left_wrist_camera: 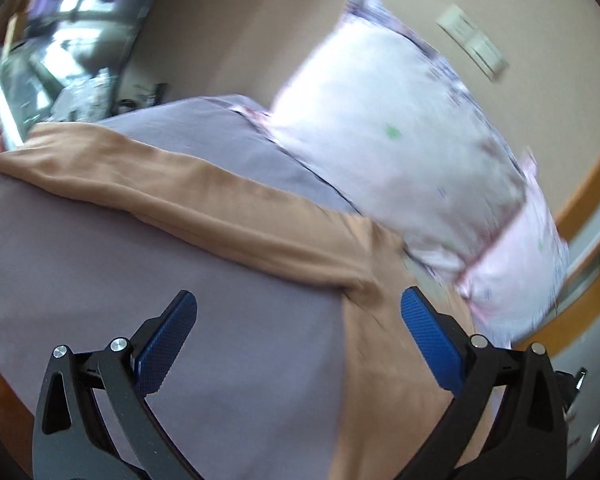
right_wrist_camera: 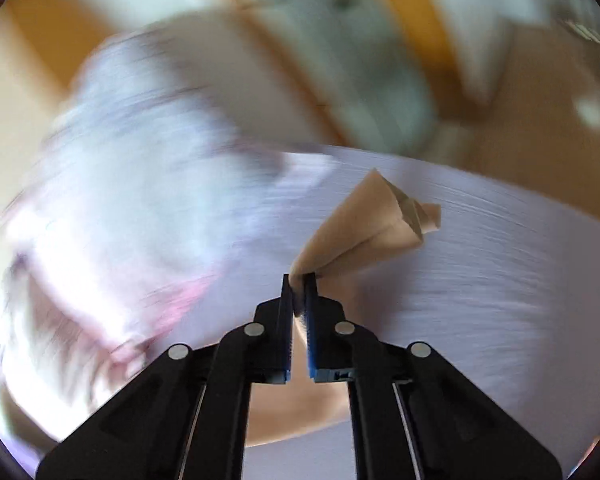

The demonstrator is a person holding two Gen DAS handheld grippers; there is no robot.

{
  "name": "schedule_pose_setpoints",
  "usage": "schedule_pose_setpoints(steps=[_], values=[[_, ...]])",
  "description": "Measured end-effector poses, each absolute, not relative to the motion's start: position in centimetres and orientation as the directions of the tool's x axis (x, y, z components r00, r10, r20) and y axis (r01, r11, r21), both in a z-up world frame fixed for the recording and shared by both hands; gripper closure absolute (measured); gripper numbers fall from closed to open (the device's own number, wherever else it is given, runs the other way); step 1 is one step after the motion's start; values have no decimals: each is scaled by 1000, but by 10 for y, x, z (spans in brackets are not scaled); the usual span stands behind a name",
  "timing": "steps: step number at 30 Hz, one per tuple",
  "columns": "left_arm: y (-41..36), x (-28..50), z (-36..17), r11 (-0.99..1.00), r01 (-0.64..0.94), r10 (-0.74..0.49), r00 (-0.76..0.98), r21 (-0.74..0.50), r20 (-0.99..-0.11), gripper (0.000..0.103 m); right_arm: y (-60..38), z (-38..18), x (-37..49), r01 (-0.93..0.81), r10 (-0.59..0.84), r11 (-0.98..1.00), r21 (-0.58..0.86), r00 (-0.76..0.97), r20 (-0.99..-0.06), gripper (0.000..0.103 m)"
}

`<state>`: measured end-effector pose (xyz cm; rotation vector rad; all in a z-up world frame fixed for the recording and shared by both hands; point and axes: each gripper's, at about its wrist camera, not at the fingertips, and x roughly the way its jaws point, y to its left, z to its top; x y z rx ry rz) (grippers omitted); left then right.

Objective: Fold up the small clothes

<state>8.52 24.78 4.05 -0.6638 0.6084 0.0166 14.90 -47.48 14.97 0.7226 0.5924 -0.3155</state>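
A tan, stocking-like garment (left_wrist_camera: 204, 204) lies stretched across the lavender bed sheet (left_wrist_camera: 80, 256), with one leg running left and another part running down toward the right. My left gripper (left_wrist_camera: 298, 310) is open and empty, hovering just above the sheet beside the garment's bend. In the right wrist view, my right gripper (right_wrist_camera: 299, 280) is shut on an end of the tan garment (right_wrist_camera: 372, 224), which bunches up in front of the fingers above the sheet (right_wrist_camera: 480, 272). That view is heavily blurred.
A white floral pillow (left_wrist_camera: 400, 140) lies on the bed behind the garment, also blurred in the right wrist view (right_wrist_camera: 132, 168). A beige wall with a switch plate (left_wrist_camera: 472, 42) and wooden trim (left_wrist_camera: 588, 188) stands behind. A cluttered window area (left_wrist_camera: 60, 52) is at far left.
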Motion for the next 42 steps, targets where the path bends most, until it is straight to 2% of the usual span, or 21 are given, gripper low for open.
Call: schedule_pose_setpoints(steps=[2,5,8,10,11,13,15,16,21,24,25,26,29,31,32,33,36,38,40,42], values=[[264,88,40,777,-262,-134,819,-572,-557,1,-396,179,184,240,99,820,519,834,-542,98],[285,92,37,744,-323,-103,809,-585,-579,1,-282,192,225,-40,328,874,485,784,-527,98],[299,92,33,708,-373,-84,798,-599,-597,1,-176,170,255,-237,499,850,470,646,-577,98],[306,92,31,699,-395,-75,788,-596,-611,1,-111,140,268,-337,568,823,457,471,-675,91],[309,92,29,696,-401,-72,786,-595,-614,1,-85,124,272,-368,583,808,460,383,-717,89],[315,91,27,692,-408,-69,784,-595,-617,1,-53,108,269,-405,585,796,451,318,-746,85],[323,92,26,682,-422,-62,780,-597,-623,1,-44,106,273,-412,599,788,457,344,-723,62],[326,93,26,677,-427,-62,779,-600,-624,1,-43,105,280,-404,601,789,463,351,-718,60],[342,102,20,632,-460,-66,769,-623,-635,1,-20,88,281,-381,560,815,437,322,-763,65],[353,106,12,579,-491,-79,761,-651,-644,1,11,60,280,-425,477,834,351,239,-846,65],[356,107,9,561,-502,-83,758,-658,-648,1,14,64,275,-446,462,839,311,282,-841,65],[360,108,5,538,-509,-91,757,-671,-647,1,19,64,272,-467,456,834,294,283,-844,60],[368,110,5,506,-526,-83,759,-684,-645,1,12,70,267,-456,535,801,389,251,-807,56],[377,111,4,466,-534,-82,768,-705,-636,2,3,78,264,-444,550,801,402,279,-787,50],[381,112,4,449,-543,-77,767,-709,-637,5,-2,81,263,-439,561,797,414,288,-776,45],[385,112,3,430,-556,-70,765,-711,-640,12,-9,84,261,-429,579,791,436,293,-761,44],[404,109,-2,346,-589,-55,765,-730,-642,40,-26,91,258,-412,614,773,482,299,-730,41],[418,107,-11,282,-623,-58,748,-730,-661,80,-38,97,255,-404,625,769,496,315,-714,40],[423,111,-15,276,-641,-68,730,-716,-680,91,-57,108,251,-389,631,769,507,341,-696,37],[416,123,1,361,-646,-37,711,-673,-702,94,-86,119,247,-363,627,778,513,385,-678,36]])
